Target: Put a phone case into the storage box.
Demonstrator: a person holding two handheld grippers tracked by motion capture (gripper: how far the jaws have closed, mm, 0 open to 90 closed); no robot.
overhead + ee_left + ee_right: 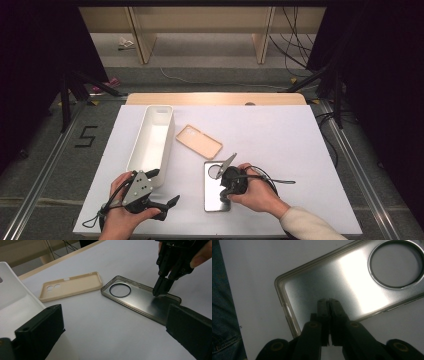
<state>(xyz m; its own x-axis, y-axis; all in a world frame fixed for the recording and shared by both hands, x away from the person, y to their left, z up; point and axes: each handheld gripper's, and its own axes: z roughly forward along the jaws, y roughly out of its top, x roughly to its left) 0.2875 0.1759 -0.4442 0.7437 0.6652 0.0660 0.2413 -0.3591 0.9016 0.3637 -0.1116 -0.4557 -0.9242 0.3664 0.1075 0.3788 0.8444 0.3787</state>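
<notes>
A smoky clear phone case (212,197) with a round camera hole lies open side up near the table's front middle. My right gripper (224,197) points down at it, jaws shut. In the left gripper view, the right gripper's (160,292) tips rest on the case's (135,298) inner face near one long edge. The right gripper view shows my right gripper (327,301) closed with nothing between the pads, over the case (352,277). My left gripper (164,187) stands open and empty at the front left, and in its own view the left gripper (112,315) faces both cases.
A beige phone case (198,141) lies open side up behind the clear one, and the left gripper view shows it (72,286) too. A long white bin (150,140) stands at the left, close to my left gripper. The white table (280,135) is bare on its right half.
</notes>
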